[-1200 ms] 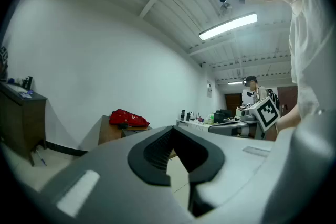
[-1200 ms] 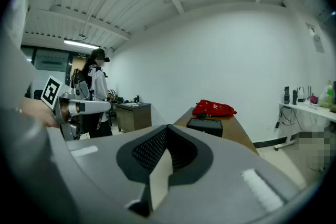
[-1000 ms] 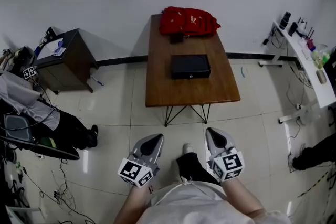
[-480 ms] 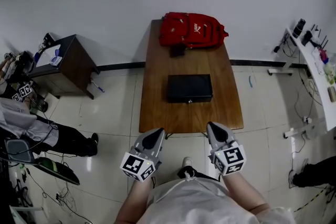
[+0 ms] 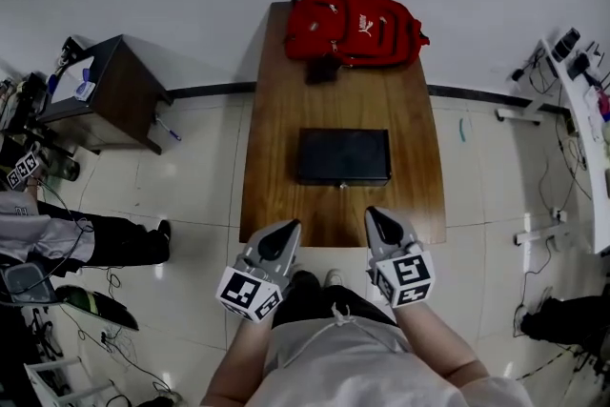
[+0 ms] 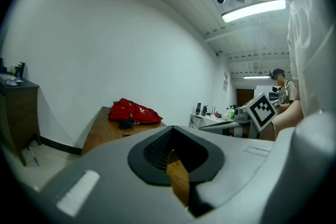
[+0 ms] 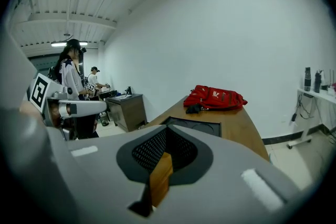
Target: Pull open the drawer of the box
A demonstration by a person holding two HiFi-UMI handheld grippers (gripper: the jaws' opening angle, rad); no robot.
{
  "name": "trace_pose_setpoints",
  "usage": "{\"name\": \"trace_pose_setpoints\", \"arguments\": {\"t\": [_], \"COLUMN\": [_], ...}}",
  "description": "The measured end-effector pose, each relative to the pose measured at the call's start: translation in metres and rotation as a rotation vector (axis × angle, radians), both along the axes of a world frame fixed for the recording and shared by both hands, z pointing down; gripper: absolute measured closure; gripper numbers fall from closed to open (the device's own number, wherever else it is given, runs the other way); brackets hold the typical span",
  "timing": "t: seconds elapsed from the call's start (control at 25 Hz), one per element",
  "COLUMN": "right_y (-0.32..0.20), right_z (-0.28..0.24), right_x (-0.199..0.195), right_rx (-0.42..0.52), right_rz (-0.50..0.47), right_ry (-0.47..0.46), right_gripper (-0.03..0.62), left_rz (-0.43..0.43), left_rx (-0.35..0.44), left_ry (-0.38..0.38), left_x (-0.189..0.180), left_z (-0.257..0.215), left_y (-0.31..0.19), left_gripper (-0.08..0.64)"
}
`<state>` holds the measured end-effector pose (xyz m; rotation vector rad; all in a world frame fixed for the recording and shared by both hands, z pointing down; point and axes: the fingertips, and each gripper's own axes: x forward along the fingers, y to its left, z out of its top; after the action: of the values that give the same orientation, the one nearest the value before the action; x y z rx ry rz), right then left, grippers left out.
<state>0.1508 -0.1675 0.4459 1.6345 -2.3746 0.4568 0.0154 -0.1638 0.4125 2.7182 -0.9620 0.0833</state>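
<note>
While both grippers hovered at the near edge of the table (image 5: 286, 110), things stood thus:
Left gripper (image 5: 284, 232): jaws pressed together, holding nothing, left of centre.
Right gripper (image 5: 376, 216): jaws closed too, empty, near its right.
Box (image 5: 343, 152): mid-table, beyond both grippers; drawer (image 5: 343, 178) pushed in.
Backpack (image 5: 357, 14): red, at the far end.

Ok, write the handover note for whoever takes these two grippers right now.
Left gripper: jaws together, empty, at the table's near edge.
Right gripper: jaws together, empty, also at the near edge.
Black box: middle of the table, drawer looks shut, small knob on the side facing you. Red backpack lies at the far end, apart from the box.
Done: nothing on the box yet.
Left: reach the box's near side, take hold of the drawer, pull it toward you.
</note>
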Motion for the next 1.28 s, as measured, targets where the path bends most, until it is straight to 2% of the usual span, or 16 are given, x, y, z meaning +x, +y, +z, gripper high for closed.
{"name": "trace_pose_setpoints", "arguments": {"t": [0.12,0.28,0.56,0.72,0.84,1.28], "right_y": [-0.013,-0.031,-0.062,-0.074,-0.078,-0.094], "right_z": [0.019,0.052,0.111,0.147,0.165,0.177], "right_x": [-0.005,-0.005,-0.011,-0.019,-0.018,-0.016], "right_rx": [-0.044,-0.127,-0.225,-0.315,-0.369,-0.407], "right_rz": [0.004,0.038,0.058,0.088,0.131,0.183], "right_ry": [0.011,0.036,0.09,0.019,-0.013,-0.047], "right_gripper": [0.584,0.584,0.584,0.566,0.529,0.517], "left_rz": [0.003,0.051,0.125,0.169,0.187,0.21], "left_rx": [-0.037,-0.087,-0.109,-0.127,-0.154,-0.185], "left_ry": [0.002,0.001,-0.013,-0.044,-0.03,-0.035], "left_x": [0.0,0.003,0.008,0.017,0.02,0.013], "left_z": [0.012,0.032,0.065,0.088,0.097,0.109], "left_y": [-0.014,-0.03,-0.066,-0.073,-0.074,-0.082], "left_gripper": [0.554,0.554,0.554,0.554,0.554,0.554]}}
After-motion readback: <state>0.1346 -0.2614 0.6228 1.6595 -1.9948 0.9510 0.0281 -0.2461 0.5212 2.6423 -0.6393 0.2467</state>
